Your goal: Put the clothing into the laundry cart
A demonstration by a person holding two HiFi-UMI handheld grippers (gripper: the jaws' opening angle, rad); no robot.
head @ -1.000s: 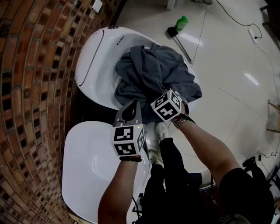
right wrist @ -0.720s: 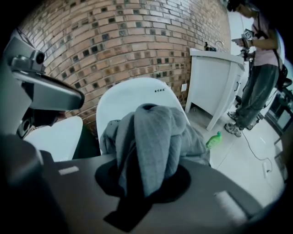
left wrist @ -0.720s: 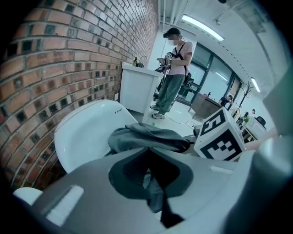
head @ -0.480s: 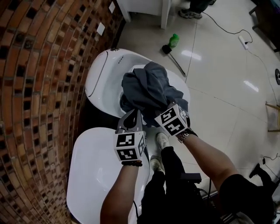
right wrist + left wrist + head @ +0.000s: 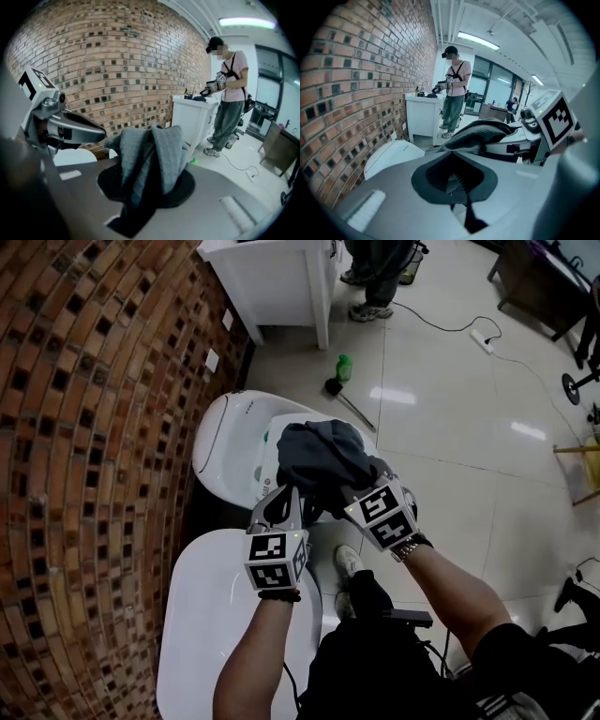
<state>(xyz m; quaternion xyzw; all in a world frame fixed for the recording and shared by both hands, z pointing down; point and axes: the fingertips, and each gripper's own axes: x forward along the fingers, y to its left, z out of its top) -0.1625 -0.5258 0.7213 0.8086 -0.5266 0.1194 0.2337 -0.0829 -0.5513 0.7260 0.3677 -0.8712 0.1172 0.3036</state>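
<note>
Grey knit garment [image 5: 319, 451], soft, light, floppy; my right gripper [image 5: 354, 491] pinches its bunched middle, a sound hold; left gripper [image 5: 285, 501] closed, apparently empty.

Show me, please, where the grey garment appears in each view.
Head view: the grey garment sits at centre.
Left gripper view: grey garment, dark fold just right of centre.
Right gripper view: grey garment, centre.
Shared landmark: brick wall, left in all three.

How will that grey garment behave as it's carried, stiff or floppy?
Probably floppy: the grey garment sags in soft folds around the right gripper. Likely light for its bulk, since a small pinch seems to carry the bundle. Loose folds could trail or snag.
</note>
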